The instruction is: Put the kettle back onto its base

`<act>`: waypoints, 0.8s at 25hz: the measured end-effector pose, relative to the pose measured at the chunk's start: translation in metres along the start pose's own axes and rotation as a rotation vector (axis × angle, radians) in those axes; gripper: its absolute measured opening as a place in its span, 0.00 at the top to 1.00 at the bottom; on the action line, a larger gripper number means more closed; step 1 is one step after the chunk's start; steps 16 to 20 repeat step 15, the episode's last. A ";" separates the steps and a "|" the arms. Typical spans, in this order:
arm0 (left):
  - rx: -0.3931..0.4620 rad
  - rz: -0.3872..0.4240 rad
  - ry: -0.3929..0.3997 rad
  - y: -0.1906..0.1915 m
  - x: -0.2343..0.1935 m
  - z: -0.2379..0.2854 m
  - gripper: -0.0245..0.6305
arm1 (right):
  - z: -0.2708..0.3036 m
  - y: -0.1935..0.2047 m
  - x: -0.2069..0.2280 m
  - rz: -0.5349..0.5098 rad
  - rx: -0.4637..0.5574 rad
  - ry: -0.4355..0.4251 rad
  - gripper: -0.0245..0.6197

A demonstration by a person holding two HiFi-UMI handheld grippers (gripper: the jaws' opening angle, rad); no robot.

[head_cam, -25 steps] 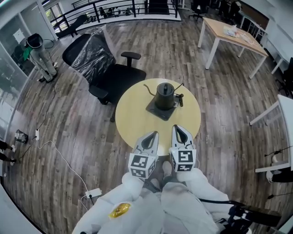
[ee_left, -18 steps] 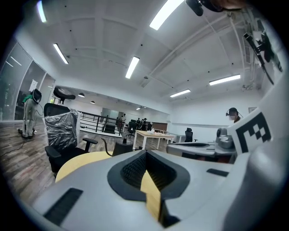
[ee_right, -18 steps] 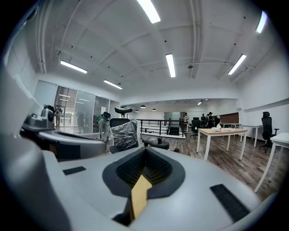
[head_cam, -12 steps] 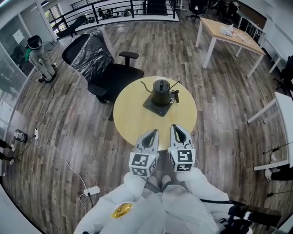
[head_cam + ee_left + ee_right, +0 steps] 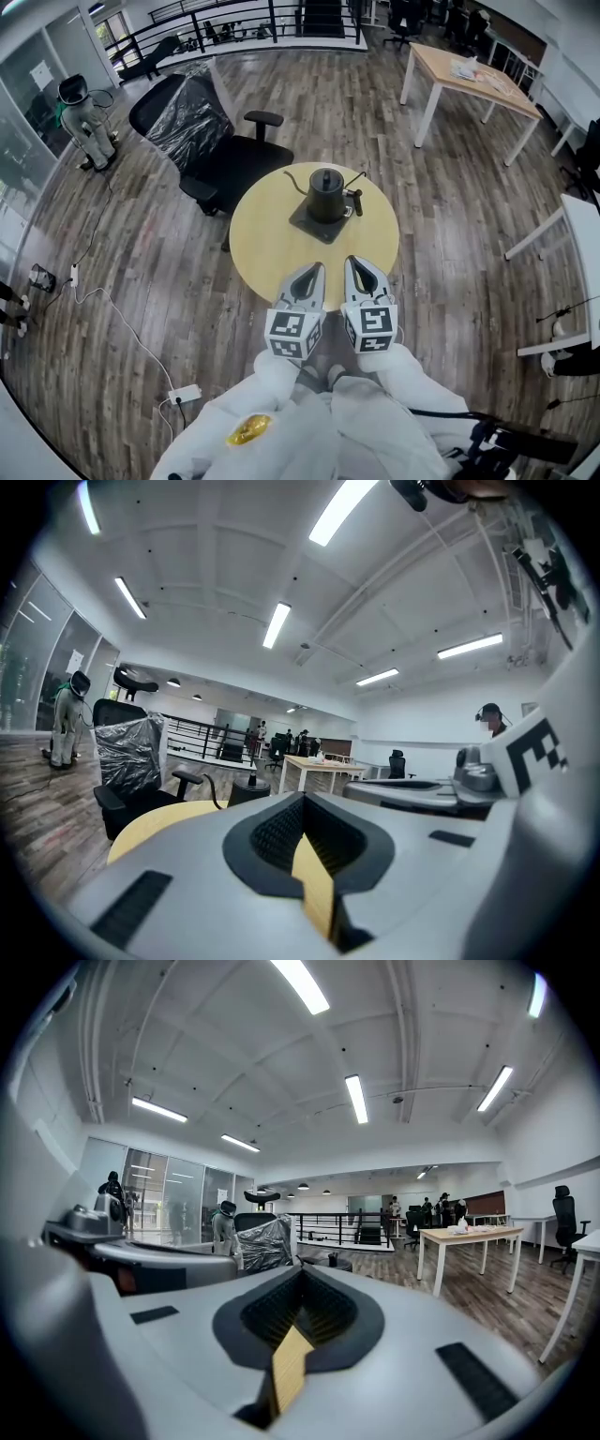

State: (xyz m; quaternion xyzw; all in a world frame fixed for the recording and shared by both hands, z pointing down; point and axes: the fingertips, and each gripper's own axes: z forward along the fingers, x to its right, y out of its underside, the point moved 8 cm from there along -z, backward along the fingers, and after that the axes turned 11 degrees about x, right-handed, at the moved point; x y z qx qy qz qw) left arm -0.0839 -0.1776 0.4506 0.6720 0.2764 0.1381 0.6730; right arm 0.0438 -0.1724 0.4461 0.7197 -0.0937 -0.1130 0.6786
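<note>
A dark gooseneck kettle (image 5: 325, 193) stands on its flat dark base (image 5: 304, 226) on the far half of a round yellow table (image 5: 267, 246). My left gripper (image 5: 310, 272) and right gripper (image 5: 359, 264) hang side by side at the table's near edge, well short of the kettle. Both are shut with nothing between the jaws. In the left gripper view the kettle (image 5: 247, 790) peeks just over the shut jaws of the left gripper (image 5: 302, 799). The right gripper view shows only the kettle's top (image 5: 334, 1261) beyond the shut jaws of the right gripper (image 5: 302, 1274).
A black office chair (image 5: 208, 141) wrapped in plastic stands behind the table on the left. A wooden desk (image 5: 472, 75) is at the far right, a white table (image 5: 583, 246) at the right edge. A power strip (image 5: 184, 395) and cable lie on the floor at left.
The table and kettle sit slightly farther up and left in the head view. Both grippers keep their place and stay shut.
</note>
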 end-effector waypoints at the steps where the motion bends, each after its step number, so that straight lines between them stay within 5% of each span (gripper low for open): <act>1: 0.001 0.000 0.000 -0.001 0.000 0.000 0.96 | 0.000 -0.001 0.000 -0.002 0.002 0.000 0.94; 20: -0.016 0.022 -0.028 -0.001 -0.008 0.002 0.96 | 0.009 -0.003 0.003 -0.016 0.007 0.011 0.94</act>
